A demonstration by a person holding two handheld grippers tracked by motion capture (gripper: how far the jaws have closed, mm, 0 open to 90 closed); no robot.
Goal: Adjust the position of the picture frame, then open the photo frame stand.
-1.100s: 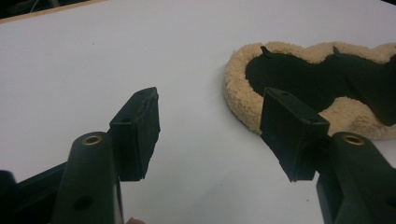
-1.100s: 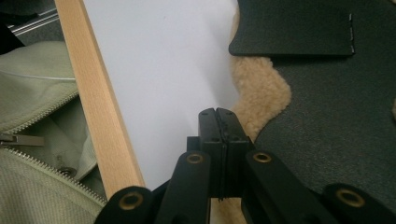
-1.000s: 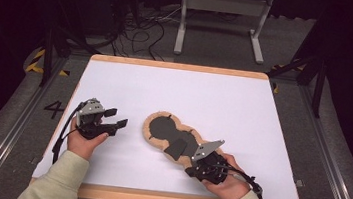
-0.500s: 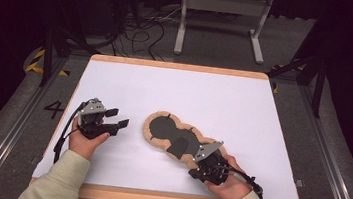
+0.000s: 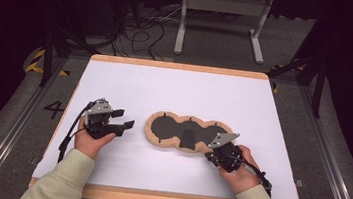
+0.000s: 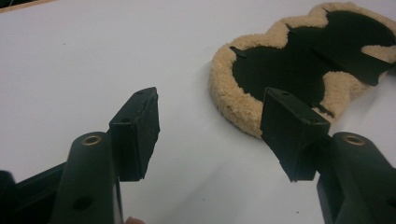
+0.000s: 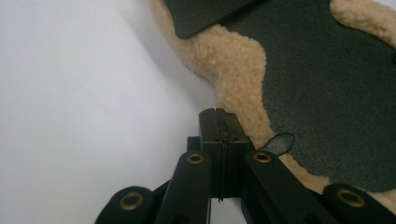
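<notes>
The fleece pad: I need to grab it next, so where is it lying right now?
In the high view the fleece pad lies flat on the white table, near its front middle, between the open left gripper and the shut right gripper at its right end.

- Left gripper: jaws spread wide, held in left hand, well left of the fleece-edged pad.
- Right gripper: jaws pressed together, tips at that pad's near edge, right hand behind.
</notes>
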